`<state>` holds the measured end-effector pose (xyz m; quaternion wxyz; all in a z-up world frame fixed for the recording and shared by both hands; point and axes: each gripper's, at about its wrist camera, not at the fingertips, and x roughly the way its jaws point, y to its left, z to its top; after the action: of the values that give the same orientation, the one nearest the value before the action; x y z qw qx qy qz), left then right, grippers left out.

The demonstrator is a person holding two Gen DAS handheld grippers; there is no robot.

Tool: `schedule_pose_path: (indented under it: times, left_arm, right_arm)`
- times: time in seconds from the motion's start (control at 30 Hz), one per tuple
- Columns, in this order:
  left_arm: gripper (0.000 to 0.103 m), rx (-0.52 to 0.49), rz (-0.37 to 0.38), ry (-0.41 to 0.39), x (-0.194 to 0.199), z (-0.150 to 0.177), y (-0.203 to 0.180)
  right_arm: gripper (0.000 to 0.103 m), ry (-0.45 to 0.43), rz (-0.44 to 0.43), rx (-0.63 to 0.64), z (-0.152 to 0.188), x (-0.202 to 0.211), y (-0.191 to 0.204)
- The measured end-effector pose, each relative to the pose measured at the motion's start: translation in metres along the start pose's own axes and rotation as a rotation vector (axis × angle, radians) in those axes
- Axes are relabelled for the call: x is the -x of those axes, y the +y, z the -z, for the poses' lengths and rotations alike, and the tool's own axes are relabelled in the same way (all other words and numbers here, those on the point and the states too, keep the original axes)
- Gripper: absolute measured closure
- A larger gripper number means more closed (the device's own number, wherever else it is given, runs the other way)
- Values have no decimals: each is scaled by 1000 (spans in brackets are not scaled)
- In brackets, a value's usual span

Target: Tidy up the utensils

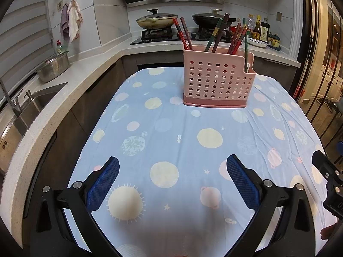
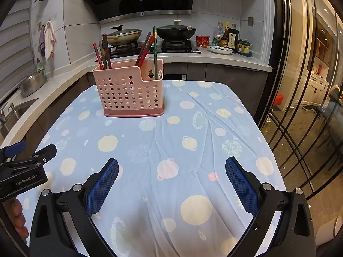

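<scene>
Kitchen tabletop (image 1: 171, 141) under a planet-print cloth, utensils sorted.
Chopsticks (image 1: 216, 34) stand in the pink perforated holder (image 1: 216, 81) at 12 o'clock; left hand-held gripper (image 1: 172, 181) and right hand-held gripper (image 2: 171, 182) hover released, grasping nothing, near 6 o'clock.

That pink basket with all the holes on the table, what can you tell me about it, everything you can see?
The pink basket looks like plastic, with rows of round holes through its front wall and a darker pink base tray under it. It stands upright on the blue planet-print tablecloth, toward the table's far side. One end has a lower, notched compartment with a keyhole-shaped hanging slot in the back wall. Chopsticks, mostly red and dark, lean out of the top in clusters; one green chopstick stands in the low end. Neither claw touches it.
</scene>
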<state>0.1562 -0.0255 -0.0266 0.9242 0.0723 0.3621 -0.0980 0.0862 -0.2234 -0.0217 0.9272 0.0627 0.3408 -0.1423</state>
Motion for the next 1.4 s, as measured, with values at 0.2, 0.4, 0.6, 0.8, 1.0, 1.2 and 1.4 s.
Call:
schedule_pose_path:
  times: [0.2, 0.4, 0.6, 0.8, 1.0, 1.2, 1.4]
  left_arm:
    - [7, 4, -7, -2, 0, 0, 1]
    - [7, 8, -15, 2, -1, 0, 3]
    - [7, 11, -27, 2, -2, 0, 7]
    - [7, 11, -29, 0, -2, -1, 8]
    - [7, 11, -32, -1, -1, -2, 8]
    - [7, 12, -33, -2, 0, -4, 9]
    - [7, 12, -33, -2, -1, -4, 9]
  right_arm:
    - [7, 3, -1, 1, 1, -1, 0]
    - [7, 6, 1, -4, 1, -3, -1]
    - [7, 6, 7, -6, 1, -4, -3]
    - [7, 6, 7, -5, 1, -4, -3]
    - [7, 8, 6, -3, 1, -5, -2]
    - [7, 9, 5, -4, 1, -6, -2]
    - [7, 10, 7, -5, 1, -6, -3]
